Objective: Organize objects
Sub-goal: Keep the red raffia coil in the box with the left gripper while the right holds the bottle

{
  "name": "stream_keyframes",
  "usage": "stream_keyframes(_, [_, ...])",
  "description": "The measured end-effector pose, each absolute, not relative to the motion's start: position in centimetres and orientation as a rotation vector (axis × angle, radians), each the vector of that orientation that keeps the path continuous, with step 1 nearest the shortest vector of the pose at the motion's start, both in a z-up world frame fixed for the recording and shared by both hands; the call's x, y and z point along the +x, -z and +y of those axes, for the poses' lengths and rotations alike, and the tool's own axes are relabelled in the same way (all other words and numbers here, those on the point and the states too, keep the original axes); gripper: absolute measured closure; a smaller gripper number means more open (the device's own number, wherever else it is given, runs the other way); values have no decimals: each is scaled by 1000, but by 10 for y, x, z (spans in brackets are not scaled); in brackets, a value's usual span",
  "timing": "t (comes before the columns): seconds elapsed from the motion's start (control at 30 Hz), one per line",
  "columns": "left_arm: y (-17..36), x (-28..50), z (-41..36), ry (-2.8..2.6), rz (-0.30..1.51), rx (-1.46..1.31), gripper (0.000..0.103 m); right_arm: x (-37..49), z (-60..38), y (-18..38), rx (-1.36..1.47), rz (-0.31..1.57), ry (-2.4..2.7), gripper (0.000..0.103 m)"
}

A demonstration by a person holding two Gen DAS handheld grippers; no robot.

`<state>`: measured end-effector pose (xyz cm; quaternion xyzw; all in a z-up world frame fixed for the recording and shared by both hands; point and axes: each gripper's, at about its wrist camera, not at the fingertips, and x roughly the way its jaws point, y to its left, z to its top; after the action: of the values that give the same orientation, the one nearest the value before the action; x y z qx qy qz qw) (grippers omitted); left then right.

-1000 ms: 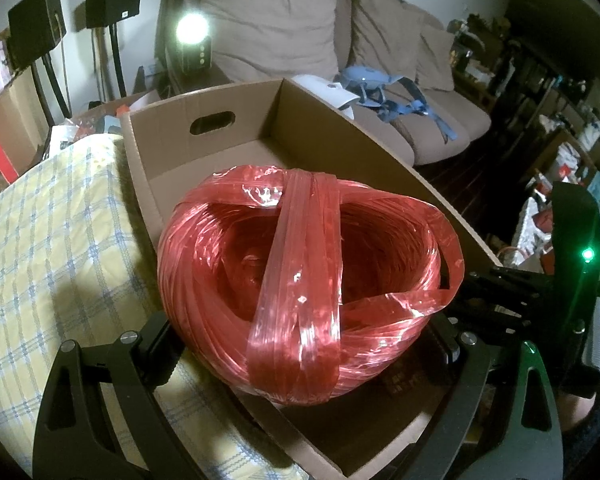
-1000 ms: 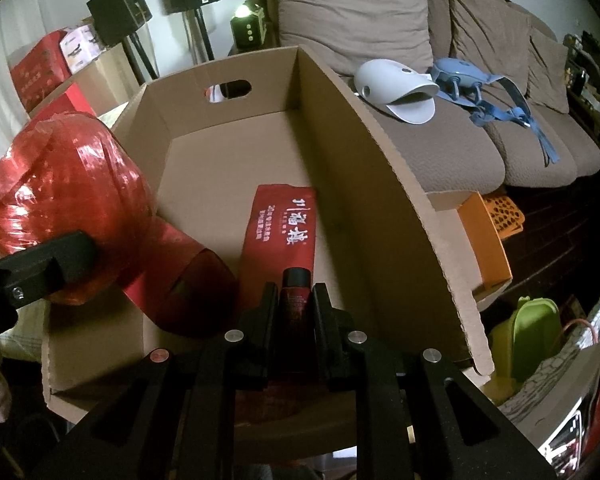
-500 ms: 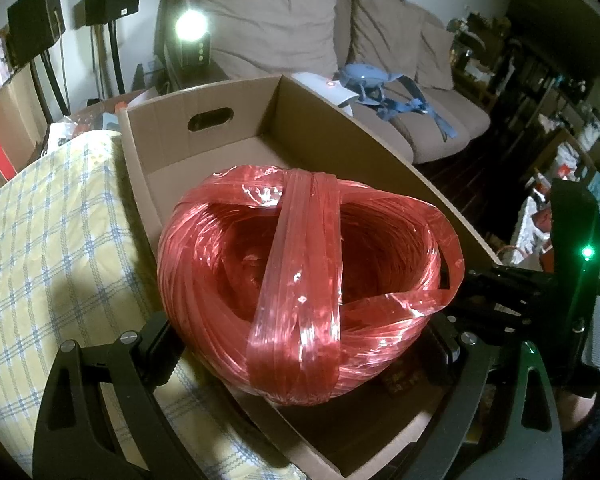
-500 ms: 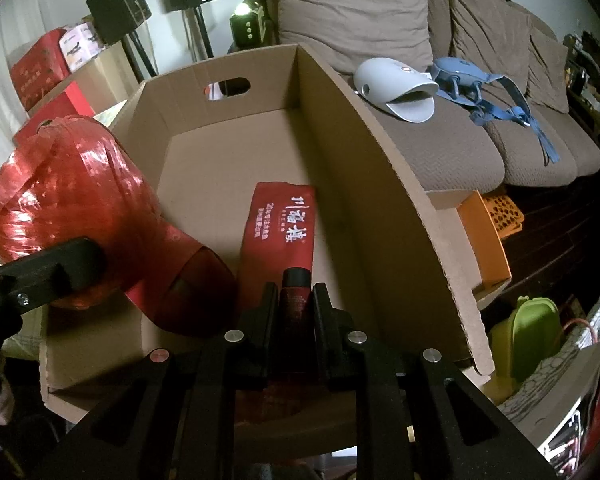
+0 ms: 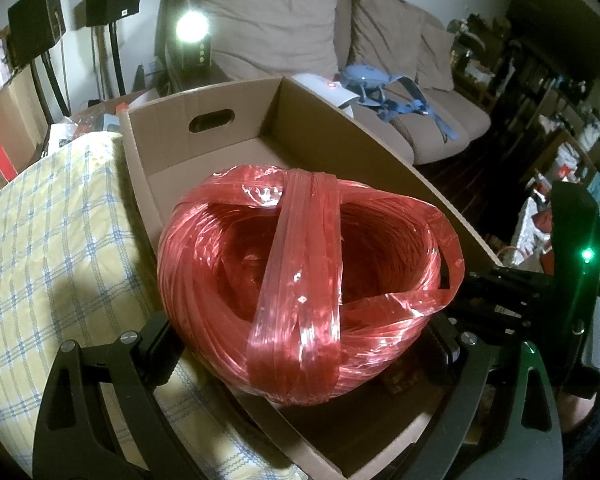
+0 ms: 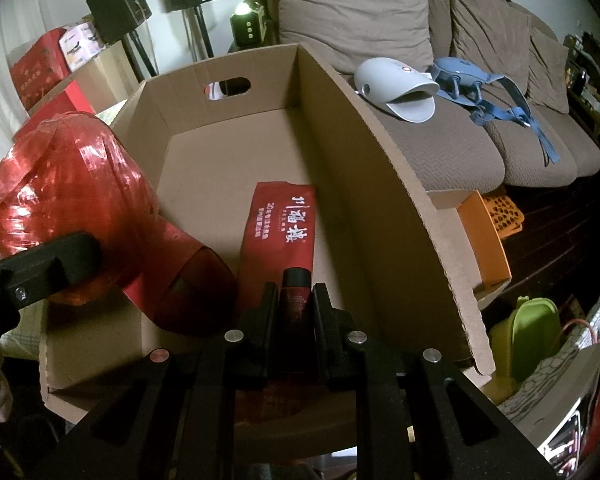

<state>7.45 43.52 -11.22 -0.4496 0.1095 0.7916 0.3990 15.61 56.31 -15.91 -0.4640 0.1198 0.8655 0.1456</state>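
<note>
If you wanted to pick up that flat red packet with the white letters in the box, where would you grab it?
Probably by its far short end, coming straight down from above. The red packet lies flat on the cardboard box floor, so its thin edges are what fingers can pinch. Its near end sits under the small dark bottle the right gripper holds, and a red roll crowds its left side.

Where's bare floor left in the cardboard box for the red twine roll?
Free: the far floor of the cardboard box, between the handle-cutout wall and the red packet, plus the strip left of the packet. Crowded: the near end, where the right gripper grips a dark tube and the twine roll hangs in the left gripper.
</note>
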Motion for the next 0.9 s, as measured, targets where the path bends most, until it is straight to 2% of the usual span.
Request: stream_keyframes(0.9, [116,52,444,-2055,275,-1094,7,156,563,162,-1341,327,-2485,87])
